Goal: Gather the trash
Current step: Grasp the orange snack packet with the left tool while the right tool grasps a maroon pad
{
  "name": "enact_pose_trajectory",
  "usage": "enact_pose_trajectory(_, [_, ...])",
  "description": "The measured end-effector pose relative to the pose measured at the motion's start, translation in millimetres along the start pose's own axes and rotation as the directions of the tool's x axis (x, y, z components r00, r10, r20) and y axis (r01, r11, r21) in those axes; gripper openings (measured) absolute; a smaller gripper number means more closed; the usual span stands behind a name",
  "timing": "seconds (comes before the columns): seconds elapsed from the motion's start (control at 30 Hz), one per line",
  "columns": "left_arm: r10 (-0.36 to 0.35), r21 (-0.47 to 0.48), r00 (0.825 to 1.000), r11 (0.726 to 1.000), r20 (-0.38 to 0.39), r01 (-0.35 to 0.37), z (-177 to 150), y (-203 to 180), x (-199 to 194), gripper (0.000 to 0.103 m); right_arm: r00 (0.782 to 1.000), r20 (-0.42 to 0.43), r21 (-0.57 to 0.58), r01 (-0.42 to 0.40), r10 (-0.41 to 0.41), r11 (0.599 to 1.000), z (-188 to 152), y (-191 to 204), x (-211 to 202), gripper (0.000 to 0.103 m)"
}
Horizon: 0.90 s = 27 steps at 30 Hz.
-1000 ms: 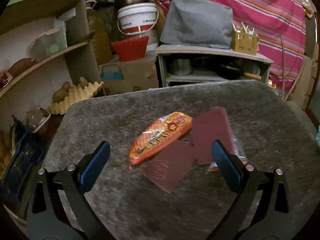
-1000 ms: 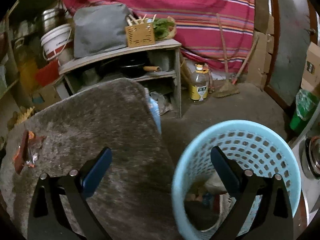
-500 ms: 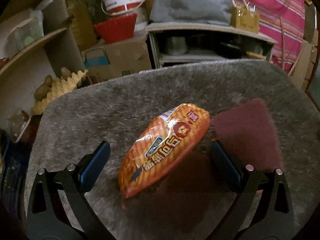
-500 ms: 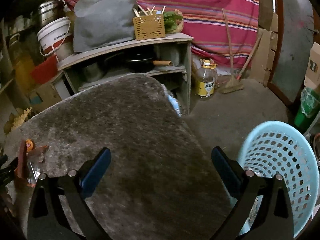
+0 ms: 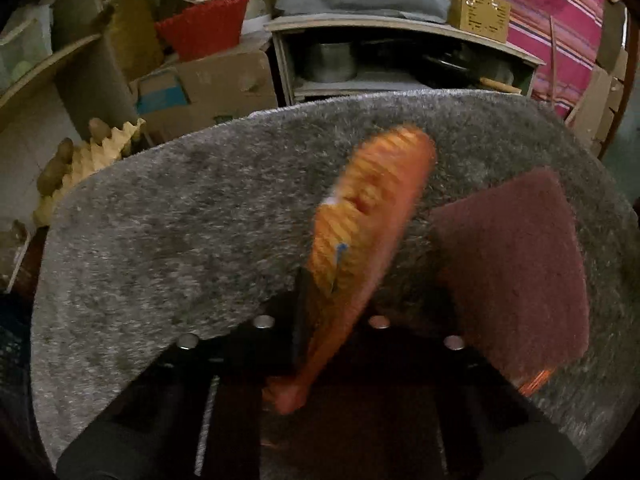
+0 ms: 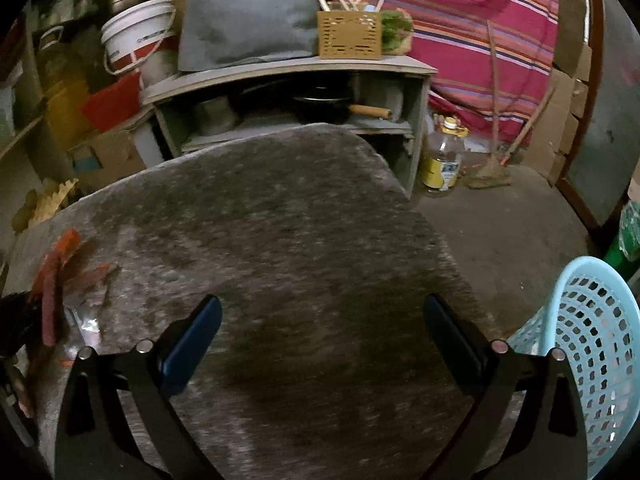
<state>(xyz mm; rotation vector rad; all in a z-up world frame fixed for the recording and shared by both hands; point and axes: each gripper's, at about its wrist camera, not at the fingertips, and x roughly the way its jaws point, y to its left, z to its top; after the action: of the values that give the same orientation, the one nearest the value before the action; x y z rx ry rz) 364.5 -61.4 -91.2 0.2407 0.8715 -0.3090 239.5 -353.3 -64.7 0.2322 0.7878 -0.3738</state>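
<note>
My left gripper (image 5: 320, 320) is shut on an orange snack wrapper (image 5: 368, 208), which stands up blurred between the closed jaws over the grey shaggy table top (image 5: 180, 220). A dark red pad (image 5: 516, 264) lies on the table to the right of it. My right gripper (image 6: 320, 328) is open and empty above the same table (image 6: 300, 220). The light blue trash basket (image 6: 592, 348) stands on the floor at the right edge of the right wrist view. The orange wrapper (image 6: 66, 244) and a red pad (image 6: 50, 304) show at the far left there.
A grey shelf unit (image 6: 288, 76) with pots and a wicker box (image 6: 350, 34) stands behind the table. A white bucket (image 6: 136, 36), cardboard boxes (image 5: 208, 84) and an egg tray (image 5: 88, 156) are at the left. An oil bottle (image 6: 442, 158) and a broom (image 6: 492, 168) are on the floor.
My left gripper moved in and closed on the orange wrapper, which now tilts upright. My right gripper swung left from over the blue basket to over the table.
</note>
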Motion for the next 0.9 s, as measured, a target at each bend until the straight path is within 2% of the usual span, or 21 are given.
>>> enact_pose_trajectory(0.1, [0.020,-0.012,0.999,1.000,0.037,-0.019,-5,11,-16,0.003,1.000,0.019,-0.029,-0.016,0.016,0.999,0,17,-8,0.098])
enact_pose_trajectory(0.37, [0.097,-0.005,0.988,0.995,0.122,-0.098,-22,48,-71,0.003,0.994,0.039,-0.122,-0.096,0.102,0.988,-4,76,-22,0.098])
enact_pose_trajectory(0.53, [0.164,-0.012,0.978,0.986,0.133,-0.164,-41,71,-88,0.003,0.984,0.042,-0.165,-0.163,0.172,0.973,-6,111,-26,0.098])
enact_pose_trajectory(0.73, [0.199,-0.055,0.972,0.979,0.123,-0.194,-69,93,-100,0.003,0.969,0.070,-0.240,-0.215,0.238,0.947,-14,162,-26,0.097])
enact_pose_trajectory(0.8, [0.201,-0.072,0.973,0.978,0.116,-0.193,-78,100,-104,0.003,0.967,0.063,-0.268,-0.220,0.245,0.938,-16,178,-23,0.089])
enact_pose_trajectory(0.87, [0.213,-0.078,0.970,0.976,0.113,-0.205,-84,103,-106,0.003,0.966,0.038,-0.284,-0.234,0.254,0.930,-19,190,-17,0.061])
enact_pose_trajectory(0.9, [0.217,-0.083,0.970,0.974,0.110,-0.209,-86,105,-107,0.003,0.963,0.019,-0.287,-0.252,0.268,0.924,-21,195,-14,0.055])
